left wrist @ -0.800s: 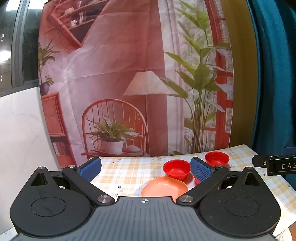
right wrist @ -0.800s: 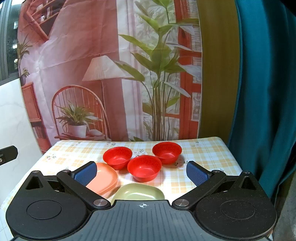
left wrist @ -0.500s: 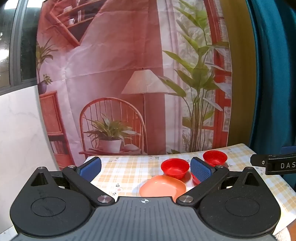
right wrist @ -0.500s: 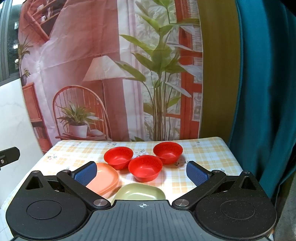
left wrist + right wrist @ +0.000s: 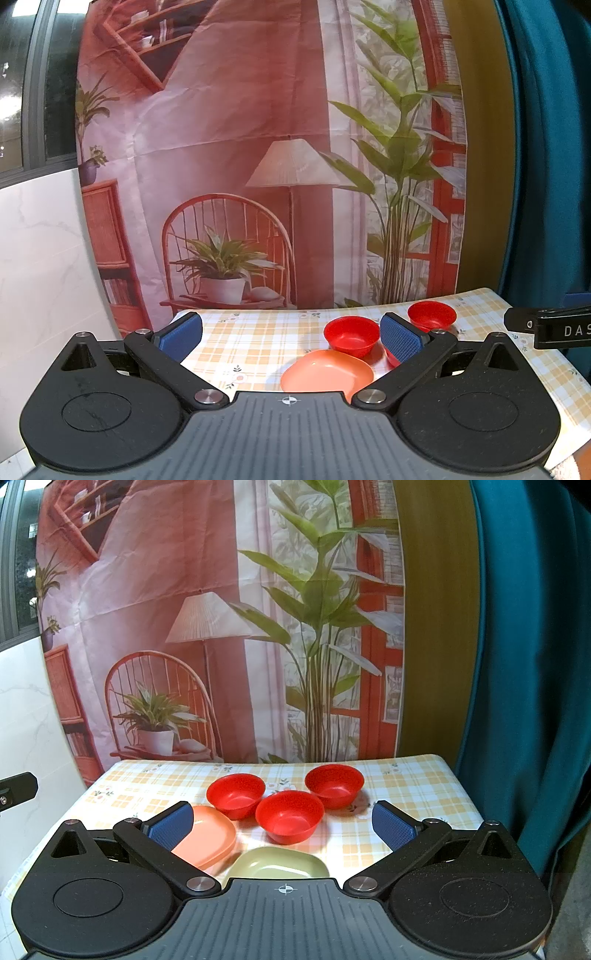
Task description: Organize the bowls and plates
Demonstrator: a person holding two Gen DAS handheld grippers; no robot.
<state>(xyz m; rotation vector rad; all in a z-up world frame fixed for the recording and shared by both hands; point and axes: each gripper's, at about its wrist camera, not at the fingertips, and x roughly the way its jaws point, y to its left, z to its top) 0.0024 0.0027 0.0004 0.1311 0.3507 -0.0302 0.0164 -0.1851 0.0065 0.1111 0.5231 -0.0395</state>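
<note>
From the left wrist view, your left gripper (image 5: 290,334) hangs above the near left of the checked tablecloth (image 5: 258,339), spread wide and holding nothing. The orange plate (image 5: 327,373) lies just ahead, with one red bowl (image 5: 351,335) close behind it. A second red bowl (image 5: 431,315) sits farther right, and a third is mostly hidden by your right-hand pad. Come down steeply and a finger could shove the plate into that bowl.

From the right wrist view, your right gripper (image 5: 282,823) is also fully spread and empty. The green plate (image 5: 279,864) sits nearest, the orange plate (image 5: 210,838) to its left, and three red bowls (image 5: 290,816) cluster just beyond. They're packed tight, so closing on one may knock its neighbour.
</note>
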